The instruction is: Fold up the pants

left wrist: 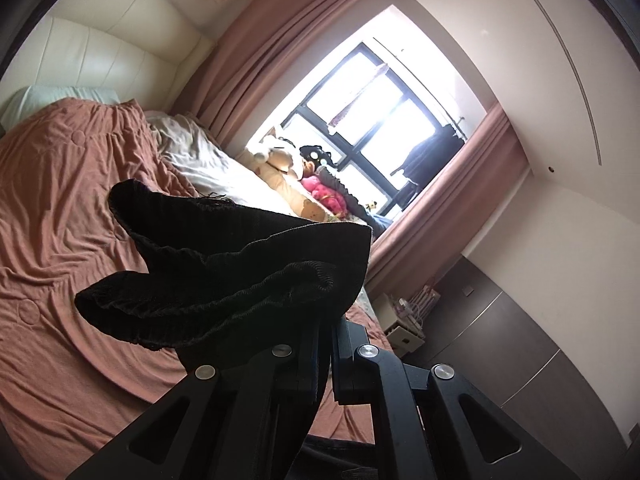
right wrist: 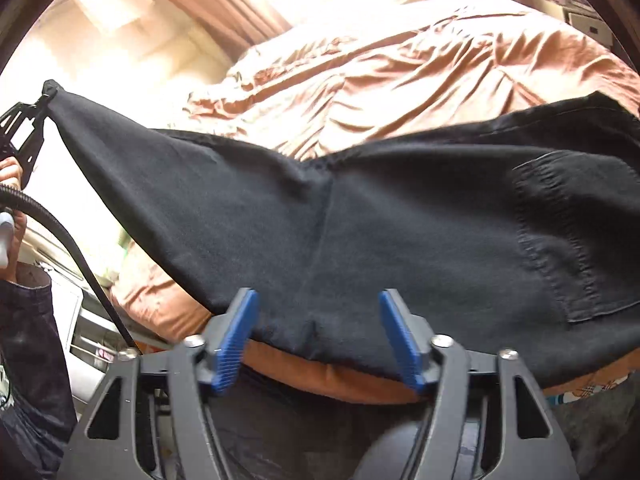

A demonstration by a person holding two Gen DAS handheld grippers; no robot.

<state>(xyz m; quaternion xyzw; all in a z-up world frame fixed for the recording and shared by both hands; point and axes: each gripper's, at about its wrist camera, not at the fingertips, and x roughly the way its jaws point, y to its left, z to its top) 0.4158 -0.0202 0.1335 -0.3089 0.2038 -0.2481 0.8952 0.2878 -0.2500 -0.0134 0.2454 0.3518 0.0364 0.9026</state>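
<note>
The left gripper (right wrist: 40, 106) is clenched on a bunched end of the black pants (right wrist: 360, 232), lifting it clear above the bed (right wrist: 400, 60); in its own view the frayed hem (left wrist: 224, 276) fans out past the closed fingers. From there the pants slope down and spread across the bed's near edge, the seat and back pocket (right wrist: 560, 232) lying flat toward the right. The right gripper (right wrist: 318, 336) hovers just off that near edge, blue pads (right wrist: 236, 340) released and wide apart, holding nothing. Beyond the pants, the rumpled brown sheet (left wrist: 60, 216) lies open toward the curtains (left wrist: 260, 52).
</note>
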